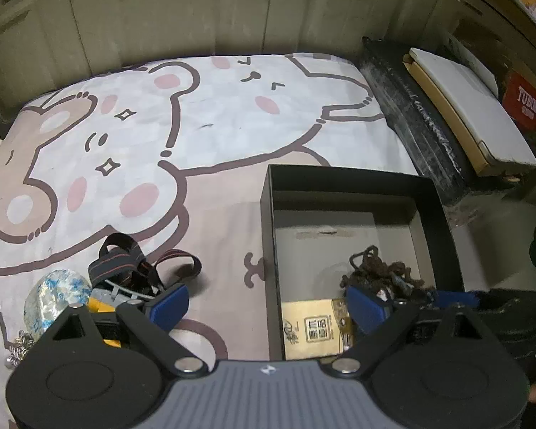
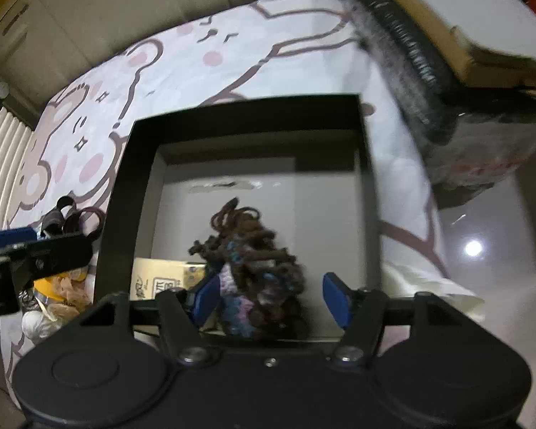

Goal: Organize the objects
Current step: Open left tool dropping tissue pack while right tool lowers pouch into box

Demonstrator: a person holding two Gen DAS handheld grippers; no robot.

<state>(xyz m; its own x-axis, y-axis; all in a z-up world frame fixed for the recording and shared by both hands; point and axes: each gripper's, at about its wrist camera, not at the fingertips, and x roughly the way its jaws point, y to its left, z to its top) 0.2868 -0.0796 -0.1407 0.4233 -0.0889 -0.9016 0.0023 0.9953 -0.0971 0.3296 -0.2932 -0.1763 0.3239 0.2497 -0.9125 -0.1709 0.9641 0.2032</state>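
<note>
An open black box (image 1: pixel 339 178) stands on the cartoon bedsheet (image 1: pixel 232 114). In it lie a brown yarn bundle (image 1: pixel 382 271) with blue and pink strands and a tan printed packet (image 1: pixel 314 329). My right gripper (image 2: pixel 271 295) hangs over the box (image 2: pixel 246 107) with its jaws apart. The yarn bundle (image 2: pixel 261 261) sits between them against the left pad, with a gap to the right pad. My left gripper (image 1: pixel 268 307) is open and straddles the box's left wall, holding nothing. Left of it lie a striped headlamp strap (image 1: pixel 135 264), a glass ball (image 1: pixel 55 296) and a yellow item (image 1: pixel 100 304).
A black case (image 1: pixel 421 125) lies along the bed's right edge with a flat white box (image 1: pixel 471 107) on it and a red carton (image 1: pixel 525 103) behind. Cabinet doors (image 1: pixel 196 10) back the bed. A glossy floor (image 2: pixel 482 250) shows at the right, a ribbed panel (image 2: pixel 0 164) at the left.
</note>
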